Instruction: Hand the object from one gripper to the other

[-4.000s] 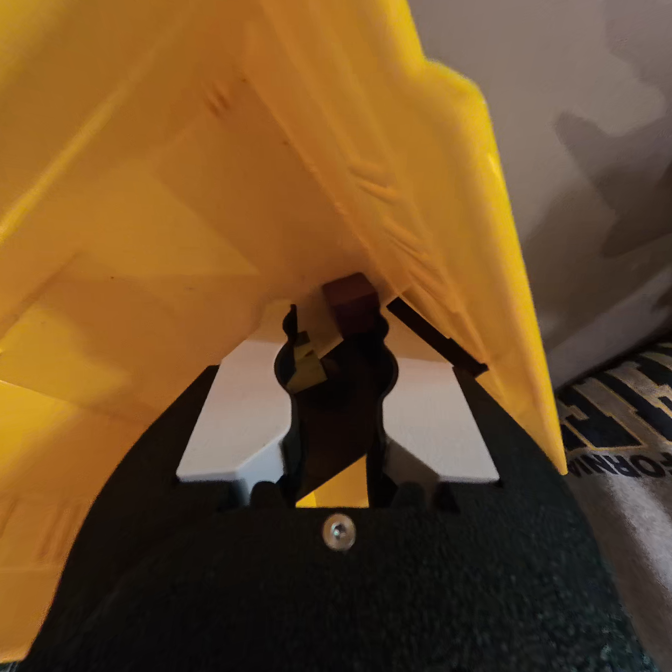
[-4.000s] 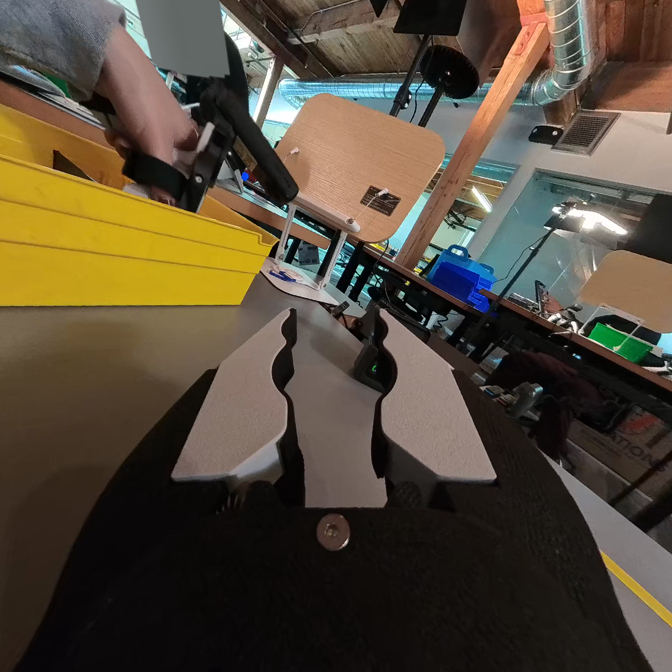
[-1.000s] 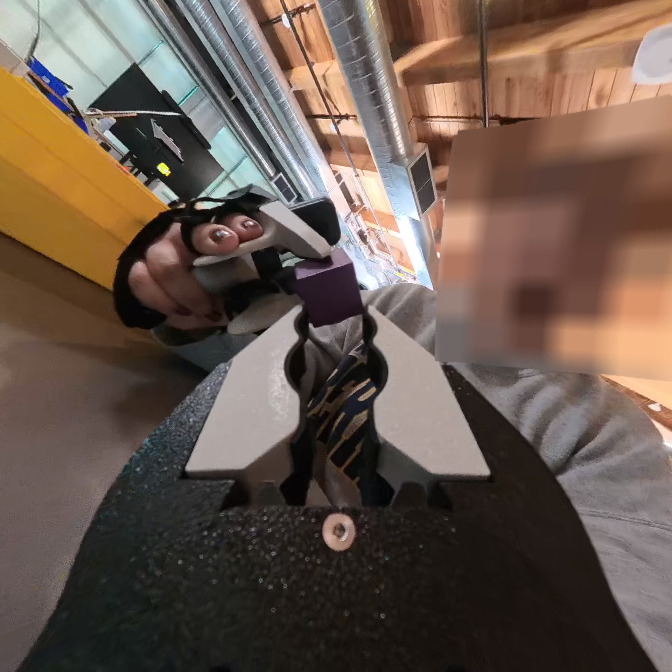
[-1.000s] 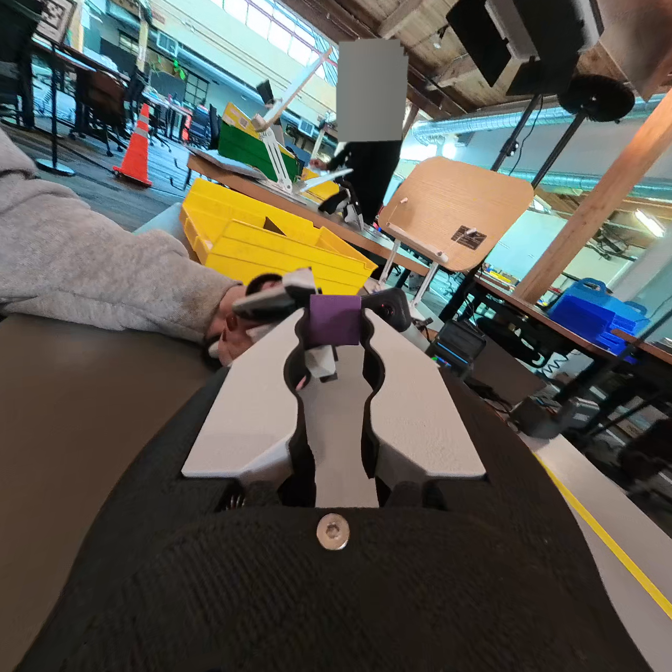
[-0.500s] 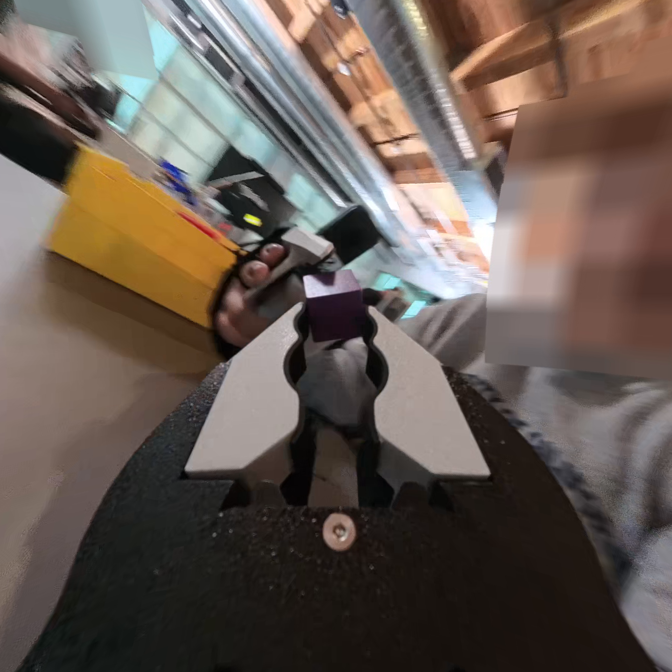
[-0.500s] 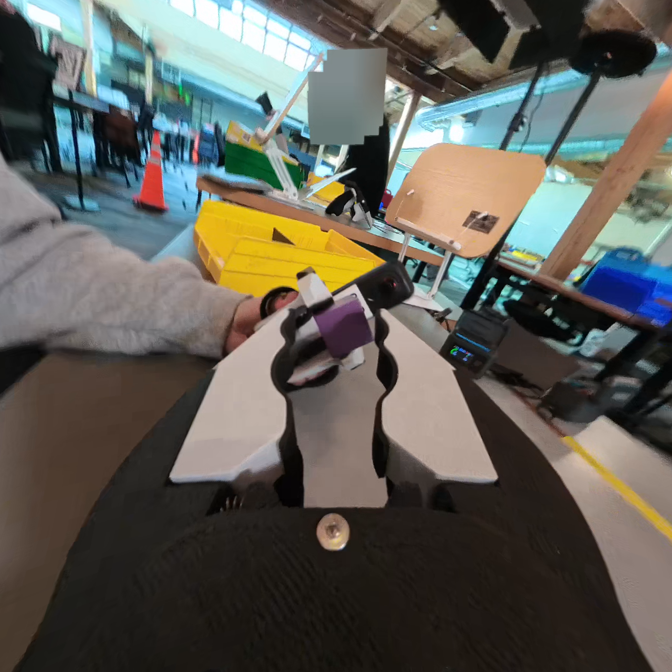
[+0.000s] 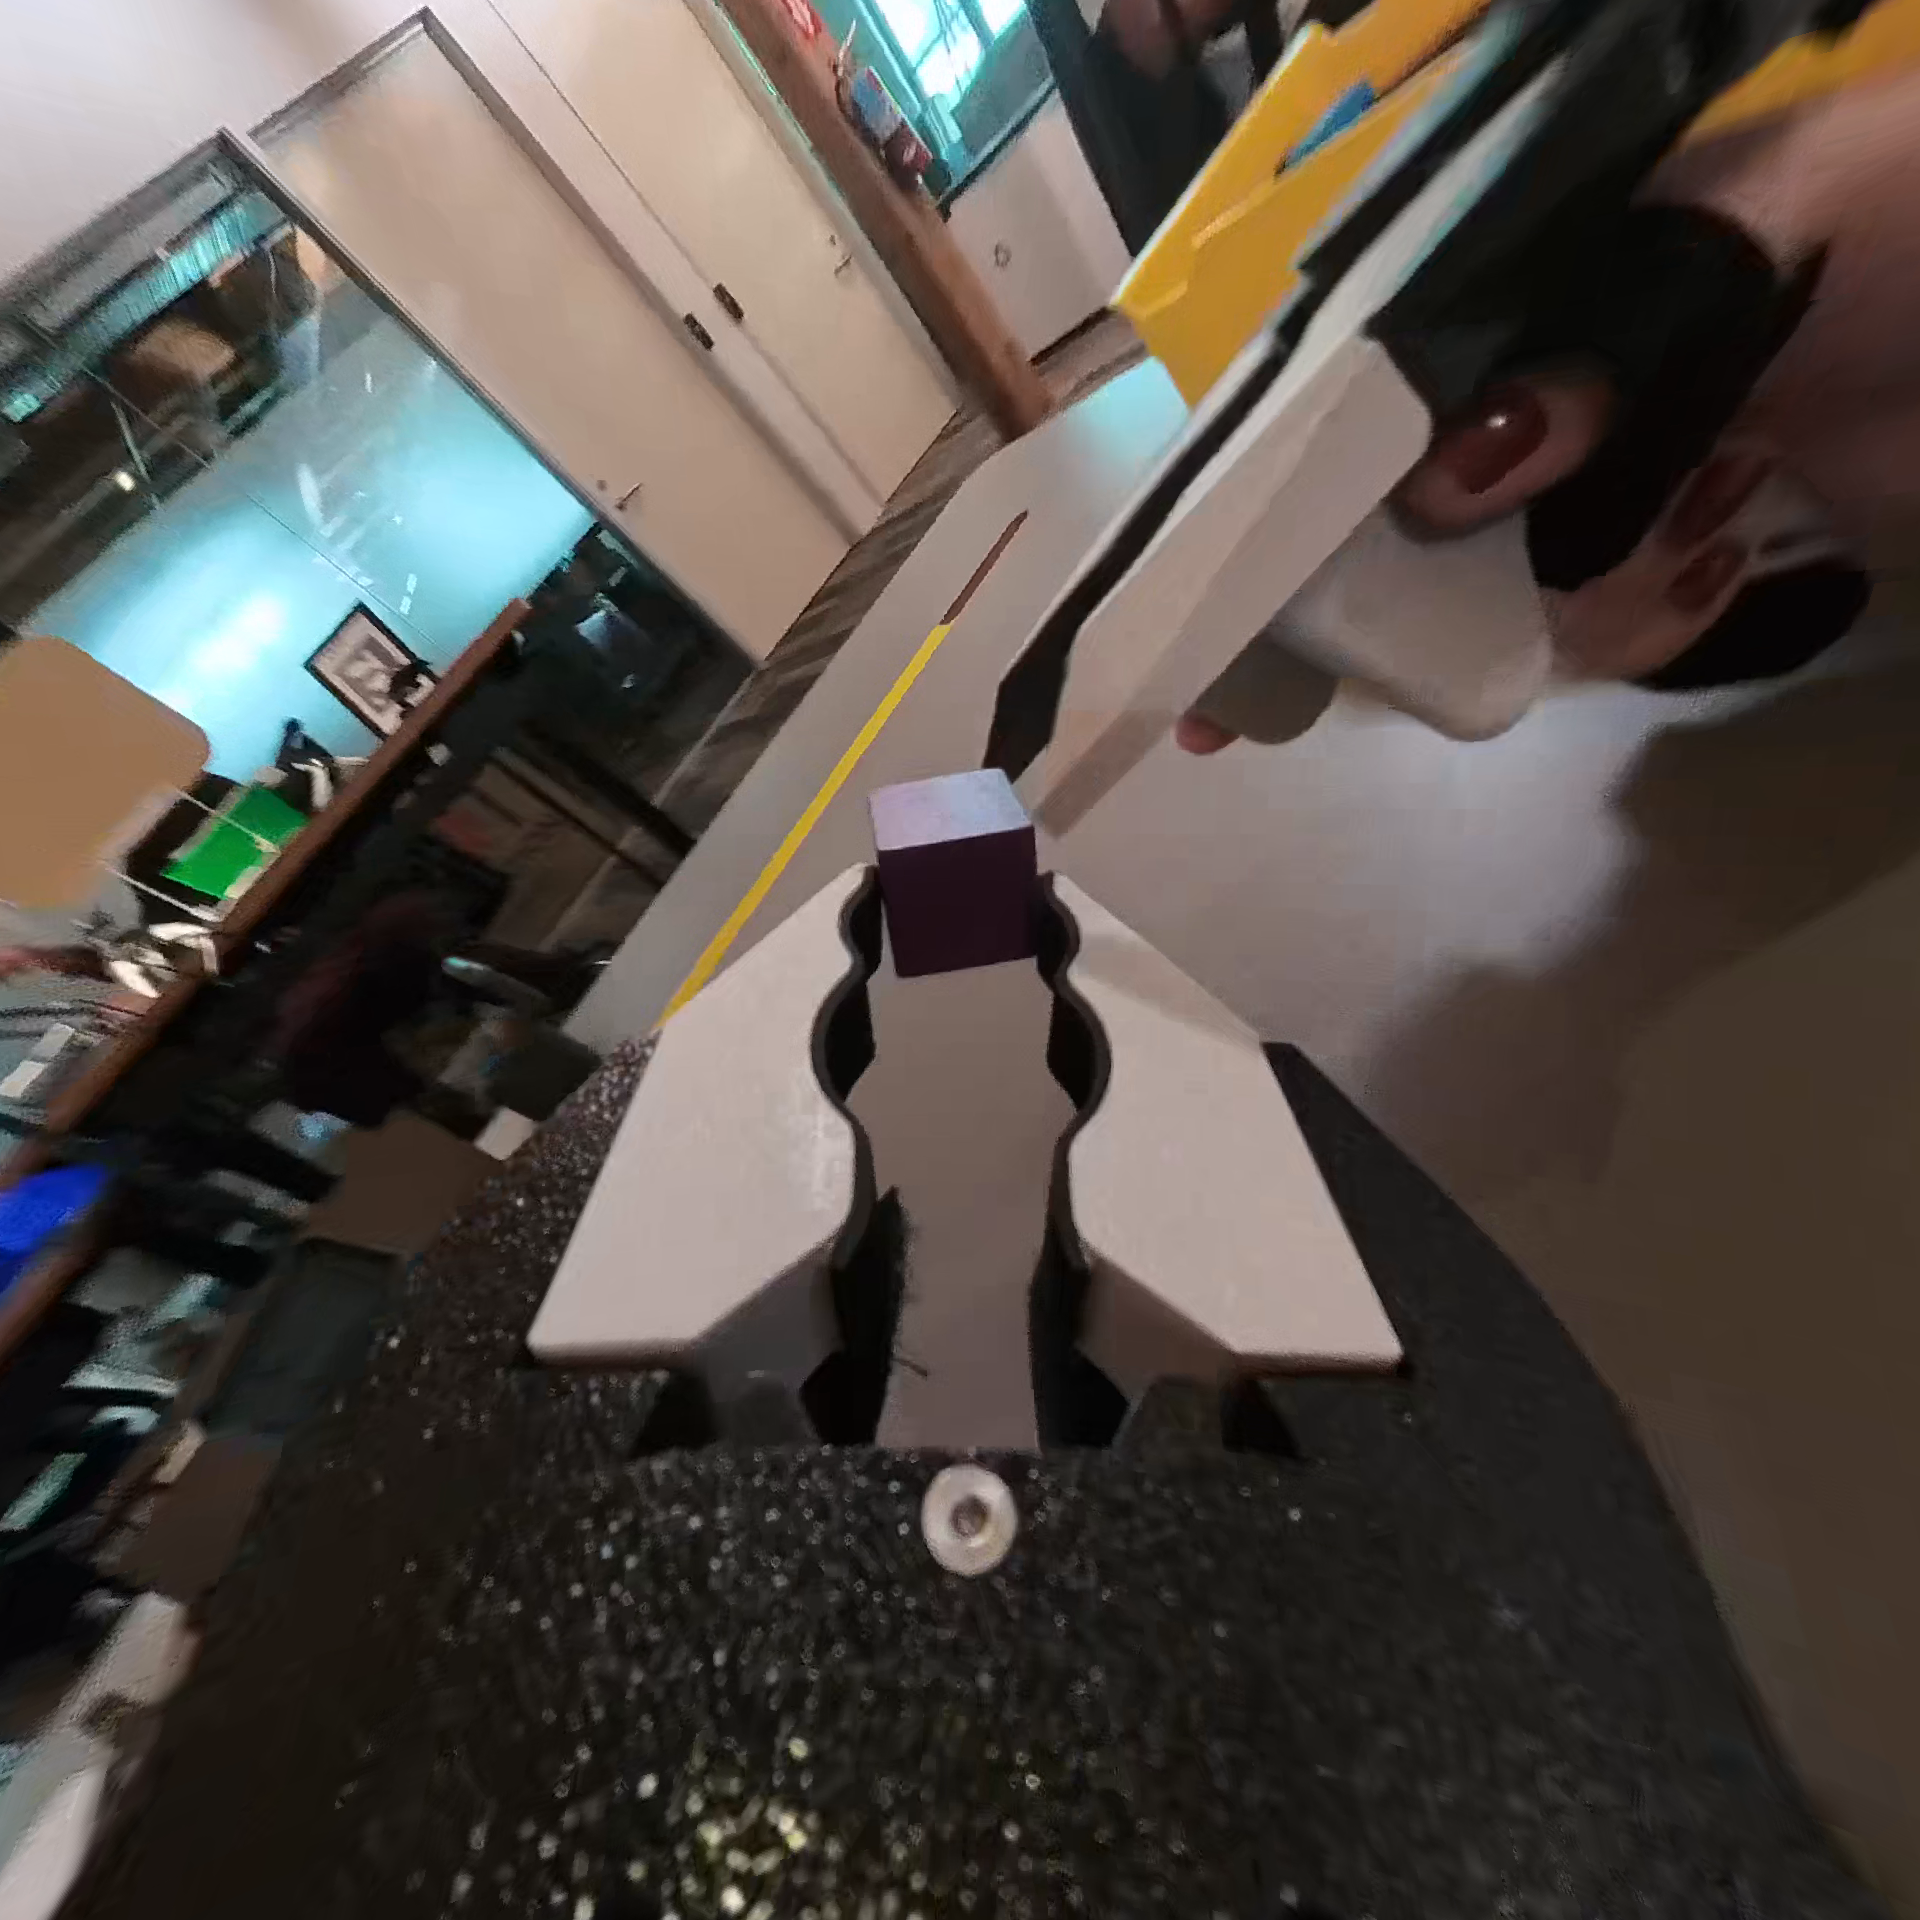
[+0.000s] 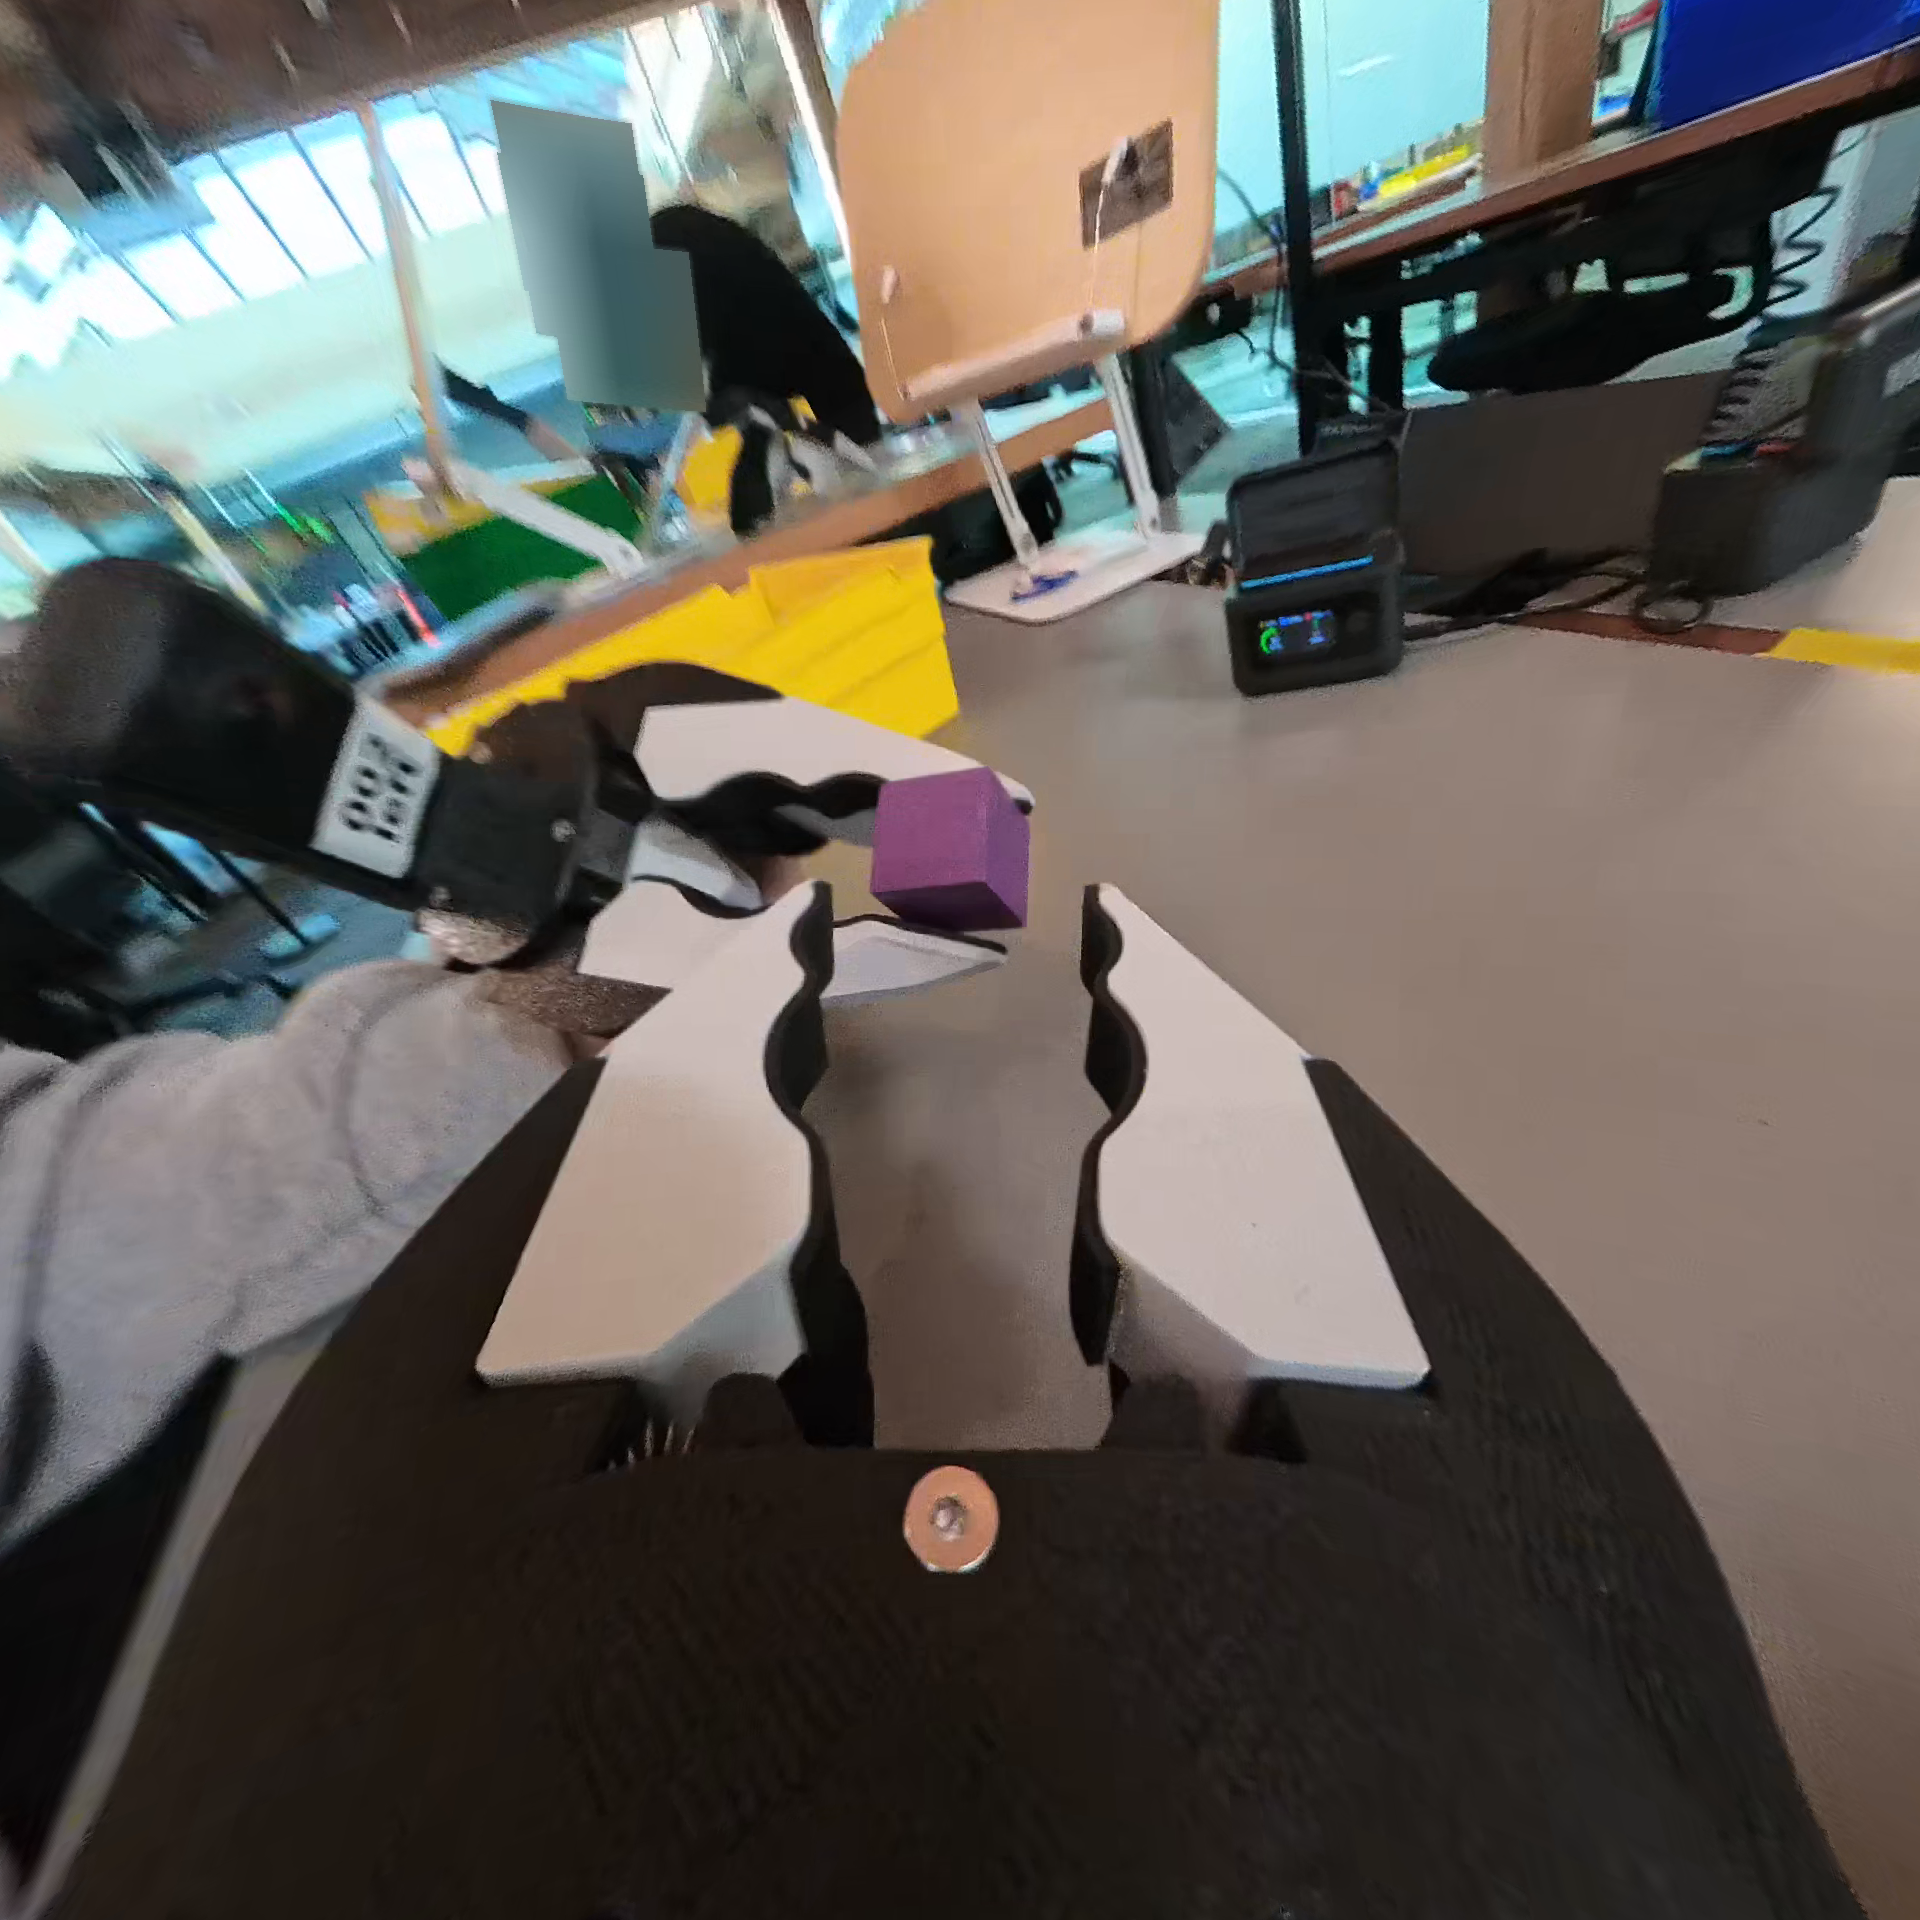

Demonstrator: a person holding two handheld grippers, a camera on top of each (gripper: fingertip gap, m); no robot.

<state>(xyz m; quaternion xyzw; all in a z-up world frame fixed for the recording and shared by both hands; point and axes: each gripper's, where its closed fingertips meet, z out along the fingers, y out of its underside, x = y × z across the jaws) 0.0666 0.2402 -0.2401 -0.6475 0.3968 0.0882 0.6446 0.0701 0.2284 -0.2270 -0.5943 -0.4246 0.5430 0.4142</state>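
My left gripper (image 7: 956, 883) is clenched on the purple cube (image 7: 954, 883), which sits pinched at the very tips of my jaws, well clear of the surface (image 7: 1455, 1039) — about half of it stands out past the tips. My right gripper (image 8: 954, 899) is released, jaws spread wider than the cube and nothing between them. From the right wrist view the cube (image 8: 951, 850) lies just ahead of the right jaws and a little to the left of their centre line, near the left tip, not yet inside the gap. It has no long axis to speak of, so I judge any pair of free faces will do. The left gripper comes in from the left side of that view, roughly crosswise to the right one. In the left wrist view the right gripper's fingers (image 7: 1195, 623) hang just beyond the cube, up and to the right, close but apart. Judgement: handover not yet made — right jaws must advance and shift slightly left to bracket the exposed part. Surface is plain grey-brown; a yellow bin (image 8: 831, 634) and a small dark device with a lit screen (image 8: 1311, 592) stand farther off. Room is an open workshop with desks, glass partitions, and a person in the background
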